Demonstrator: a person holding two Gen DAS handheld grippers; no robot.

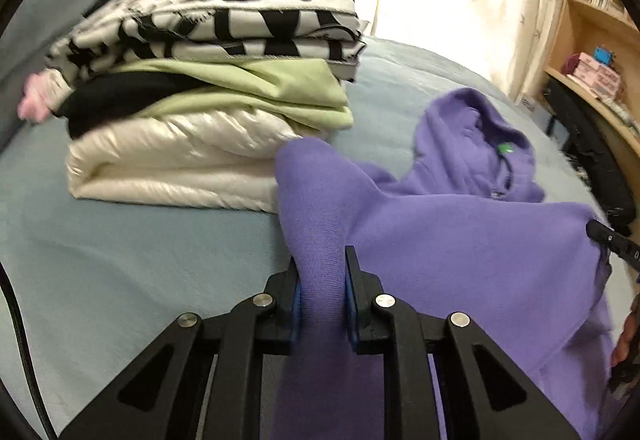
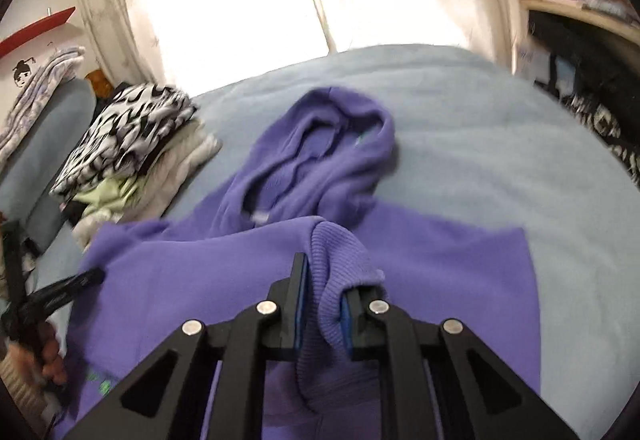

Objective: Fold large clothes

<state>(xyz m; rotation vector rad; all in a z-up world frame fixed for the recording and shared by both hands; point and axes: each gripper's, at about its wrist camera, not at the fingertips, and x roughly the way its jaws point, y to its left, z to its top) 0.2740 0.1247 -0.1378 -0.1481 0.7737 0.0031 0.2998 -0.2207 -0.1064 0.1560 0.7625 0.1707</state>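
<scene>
Fingers of the left gripper (image 1: 322,272) and right gripper (image 2: 340,280) are clamped on the purple fleece hoodie (image 2: 240,272), left on plain fabric, right on a ribbed edge. Several garments are already stacked (image 1: 208,88) on the pale blue bed (image 1: 120,260); the hoodie's fold is judged underway, not finished.

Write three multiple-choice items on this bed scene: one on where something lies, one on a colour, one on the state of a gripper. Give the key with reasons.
1. Where is the stack of folded clothes relative to the hoodie in the left wrist view?
A. left of it
B. on top of it
C. right of it

2. What colour is the hoodie?
A. green
B. purple
C. red

3. What is the left gripper doing?
A. open over bare bedcover
B. clamped on hoodie fabric
C. holding a book

Key: 1 A, the stack sits on the blue bedcover toward the picture's left. 2 B, the fabric is purple throughout. 3 B, a purple fold is pinched between its pads.
</scene>
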